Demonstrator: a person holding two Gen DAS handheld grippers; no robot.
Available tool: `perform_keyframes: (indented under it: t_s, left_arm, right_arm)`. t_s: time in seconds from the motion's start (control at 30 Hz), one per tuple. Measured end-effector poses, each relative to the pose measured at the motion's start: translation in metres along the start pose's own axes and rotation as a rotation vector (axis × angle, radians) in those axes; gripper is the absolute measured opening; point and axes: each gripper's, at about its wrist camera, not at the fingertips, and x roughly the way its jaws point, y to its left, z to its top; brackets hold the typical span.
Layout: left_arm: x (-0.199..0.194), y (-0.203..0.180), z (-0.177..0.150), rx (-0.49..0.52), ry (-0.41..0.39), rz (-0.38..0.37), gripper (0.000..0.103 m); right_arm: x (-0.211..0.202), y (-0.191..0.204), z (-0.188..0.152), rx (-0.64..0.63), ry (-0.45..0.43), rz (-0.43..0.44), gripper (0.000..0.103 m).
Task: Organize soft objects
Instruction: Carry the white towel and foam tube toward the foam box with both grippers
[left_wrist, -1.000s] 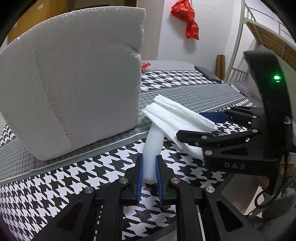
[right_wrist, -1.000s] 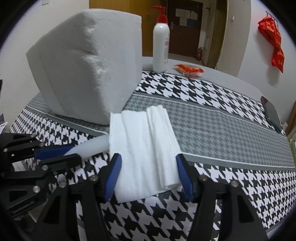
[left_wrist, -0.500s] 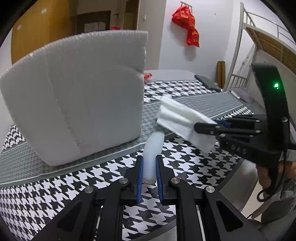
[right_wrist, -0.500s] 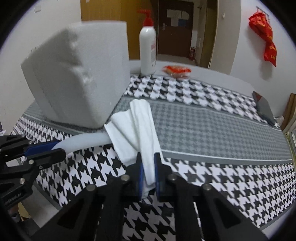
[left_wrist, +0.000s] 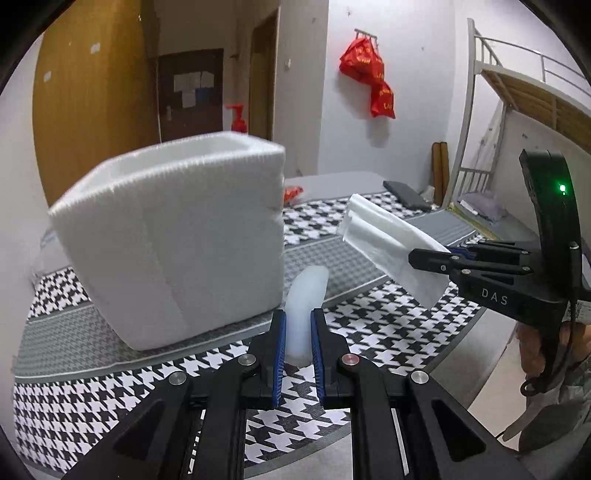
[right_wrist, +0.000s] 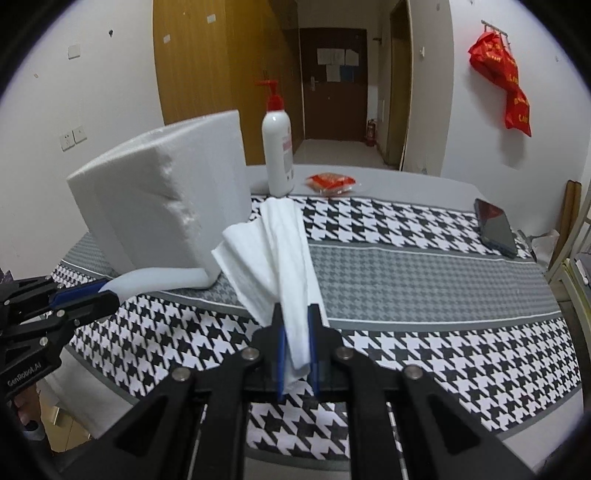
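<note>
My left gripper (left_wrist: 297, 332) is shut on a white foam tube (left_wrist: 306, 299) and holds it above the houndstooth tablecloth, just right of a white foam box (left_wrist: 177, 240). My right gripper (right_wrist: 295, 339) is shut on a folded white cloth (right_wrist: 277, 254) and holds it in the air. In the left wrist view the cloth (left_wrist: 388, 247) hangs from the right gripper (left_wrist: 432, 258) to the right of the box. In the right wrist view the left gripper (right_wrist: 92, 295) holds the tube (right_wrist: 159, 277) at the foot of the box (right_wrist: 162, 199).
A white pump bottle with a red head (right_wrist: 277, 147) and a red packet (right_wrist: 330, 181) sit at the table's far side. A dark phone (right_wrist: 495, 225) lies at the far right. The table's front edge (right_wrist: 369, 454) is close below the grippers. A metal bunk bed (left_wrist: 517, 110) stands to the right.
Both grippers have risen. The right gripper closed on the cloth and lifted it off the table. The left gripper lifted the foam tube; the open top of the box now shows.
</note>
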Motion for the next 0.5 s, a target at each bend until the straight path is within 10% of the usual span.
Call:
perform_keyframes:
  t_s: [0.5]
  left_arm:
    - [-0.042,-0.014,0.010,0.037,-0.117,0.037,0.015]
  right_arm:
    - [-0.060,0.009,0.006,0.002,-0.139,0.019,0.013]
